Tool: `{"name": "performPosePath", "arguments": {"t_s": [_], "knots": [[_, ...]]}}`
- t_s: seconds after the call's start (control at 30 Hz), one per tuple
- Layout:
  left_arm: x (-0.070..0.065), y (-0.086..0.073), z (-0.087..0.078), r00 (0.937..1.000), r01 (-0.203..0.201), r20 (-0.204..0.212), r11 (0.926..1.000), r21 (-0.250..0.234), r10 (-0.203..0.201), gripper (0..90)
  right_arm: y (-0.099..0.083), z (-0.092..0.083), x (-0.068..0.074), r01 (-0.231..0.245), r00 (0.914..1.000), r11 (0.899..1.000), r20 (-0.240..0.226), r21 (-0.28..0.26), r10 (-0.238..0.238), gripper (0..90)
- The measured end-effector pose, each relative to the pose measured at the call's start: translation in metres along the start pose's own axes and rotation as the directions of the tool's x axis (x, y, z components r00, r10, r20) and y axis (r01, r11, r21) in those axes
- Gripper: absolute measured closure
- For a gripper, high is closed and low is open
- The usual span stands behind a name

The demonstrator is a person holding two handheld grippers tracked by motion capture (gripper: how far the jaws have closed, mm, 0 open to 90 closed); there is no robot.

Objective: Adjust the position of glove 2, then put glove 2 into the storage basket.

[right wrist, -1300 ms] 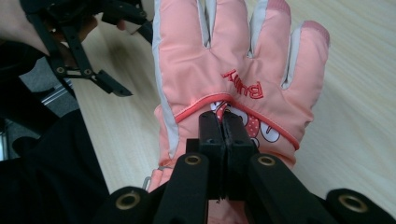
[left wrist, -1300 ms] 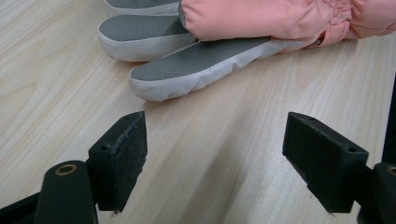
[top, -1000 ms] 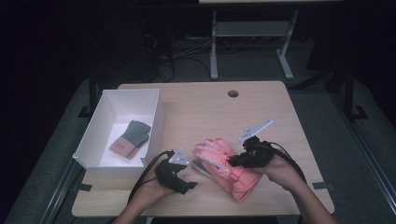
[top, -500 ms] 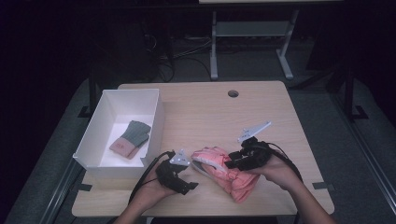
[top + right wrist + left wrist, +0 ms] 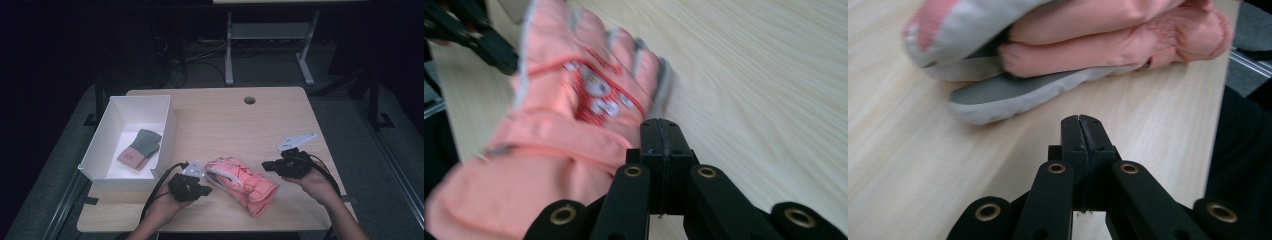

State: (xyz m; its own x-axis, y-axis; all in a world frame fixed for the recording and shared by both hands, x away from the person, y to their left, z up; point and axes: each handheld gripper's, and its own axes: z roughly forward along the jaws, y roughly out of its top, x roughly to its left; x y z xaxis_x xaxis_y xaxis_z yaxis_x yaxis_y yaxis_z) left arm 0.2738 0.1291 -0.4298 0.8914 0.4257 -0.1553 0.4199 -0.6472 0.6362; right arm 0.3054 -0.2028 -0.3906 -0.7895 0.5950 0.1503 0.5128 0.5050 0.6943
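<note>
A pink padded glove (image 5: pixel 242 185) with grey palm trim lies on the wooden table (image 5: pixel 225 125) near the front edge, between my two grippers. My left gripper (image 5: pixel 206 189) rests just left of the glove's grey-edged fingers (image 5: pixel 998 102). Its jaws (image 5: pixel 1081 120) have just closed and meet with nothing between them, a short way from the glove. My right gripper (image 5: pixel 266 165) is held at the glove's right side. Its jaws (image 5: pixel 659 122) have also just closed on nothing, level with the back of the glove (image 5: pixel 574 115).
A white open box (image 5: pixel 165 125) stands at the table's left and holds a green and pink glove (image 5: pixel 140 147). A cable hole (image 5: pixel 249 100) is at the back of the tabletop. Dark floor and a metal frame (image 5: pixel 229 50) lie beyond.
My right gripper has drawn a little to the right, off the pink glove. The glove has settled flatter on the table. My left hand has stayed put.
</note>
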Motion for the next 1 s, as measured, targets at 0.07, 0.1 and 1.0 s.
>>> {"name": "performPosePath", "arguments": {"t_s": [0.07,0.1,1.0], "knots": [[-0.003,0.002,0.001,1.0,-0.008,0.003,0.9999,0.007,0.008,89.6,-0.008,0.0,-0.005,-0.004,0.9998,1.0,0.018,0.003,0.004,90.0],[-0.007,0.002,0.003,0.9999,0.008,0.006,1.0,-0.005,-0.008,89.6,-0.012,0.0,-0.006,-0.006,0.9997,1.0,0.024,0.01,0.006,90.0],[0.002,0.034,0.032,0.9987,0.046,-0.02,0.9989,0.001,-0.046,89.6,-0.042,0.024,-0.006,0.043,0.9981,0.991,-0.048,0.127,-0.037,90.0]]}}
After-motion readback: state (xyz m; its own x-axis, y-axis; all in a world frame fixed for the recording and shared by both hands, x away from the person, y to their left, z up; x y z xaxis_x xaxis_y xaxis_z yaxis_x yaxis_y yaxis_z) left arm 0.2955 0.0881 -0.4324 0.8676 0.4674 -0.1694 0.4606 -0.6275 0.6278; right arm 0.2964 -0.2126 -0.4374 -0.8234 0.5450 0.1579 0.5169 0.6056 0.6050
